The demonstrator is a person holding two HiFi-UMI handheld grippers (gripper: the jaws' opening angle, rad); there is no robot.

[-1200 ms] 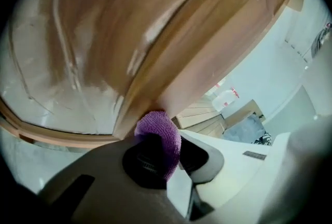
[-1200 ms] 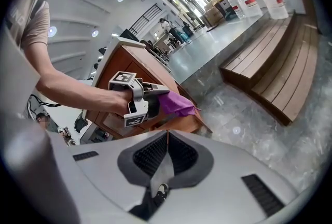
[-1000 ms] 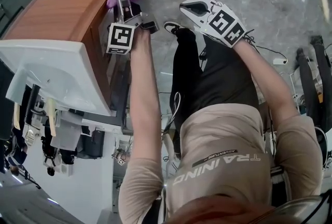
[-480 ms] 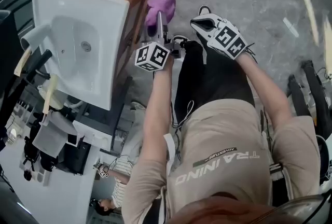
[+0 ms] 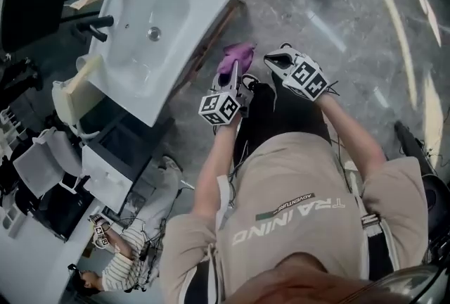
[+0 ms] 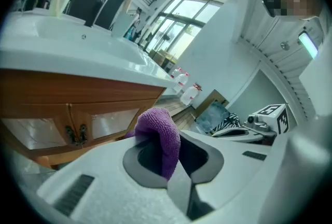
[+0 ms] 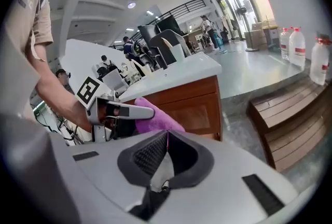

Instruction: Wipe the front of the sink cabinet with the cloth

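Cloth (image 6: pixel 158 132), lower end hidden inside left gripper (image 5: pixel 233 76)

Your sink (image 5: pixel 186 21) fills the upper left of the head view, resting on the cabinet (image 5: pixel 209 42), whose front runs along the sink's right edge. Just right of that front, near frame centre, the cloth (image 5: pixel 238 54) sits between your left gripper's (image 5: pixel 234 72) jaws. Your right gripper (image 5: pixel 275 60) lies beside it, further right.
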